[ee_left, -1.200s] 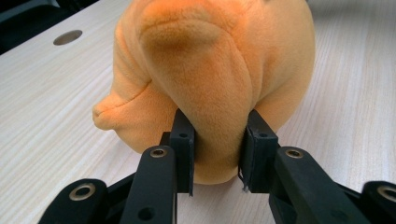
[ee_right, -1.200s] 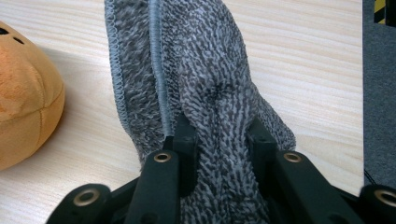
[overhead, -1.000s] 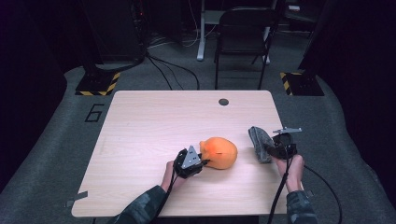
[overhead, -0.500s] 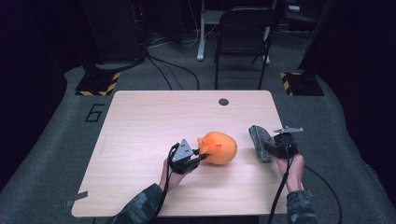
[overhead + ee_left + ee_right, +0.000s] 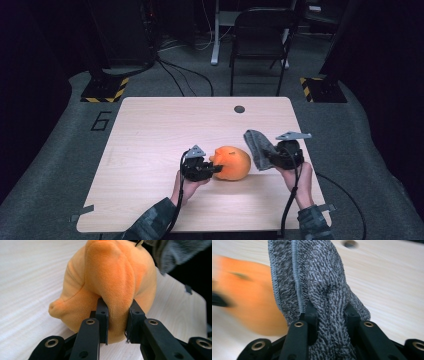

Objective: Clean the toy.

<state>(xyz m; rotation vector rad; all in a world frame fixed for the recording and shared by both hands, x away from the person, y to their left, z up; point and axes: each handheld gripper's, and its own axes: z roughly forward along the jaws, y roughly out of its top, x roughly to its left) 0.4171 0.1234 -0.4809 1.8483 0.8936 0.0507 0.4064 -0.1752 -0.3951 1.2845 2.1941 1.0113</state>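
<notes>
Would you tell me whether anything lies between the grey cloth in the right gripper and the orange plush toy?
Nothing visible does. The grey cloth hangs from the right gripper just right of the orange plush toy, with bare table between them.

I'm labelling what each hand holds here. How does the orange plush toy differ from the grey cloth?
The orange plush toy is rounded and stuffed, with smooth short pile; the grey cloth is thin, bunched and nubbly, with a stitched hem. The toy sits on the table, pinched by the left gripper; the cloth stands up from the right gripper. Both are soft and clamped between black fingers.
</notes>
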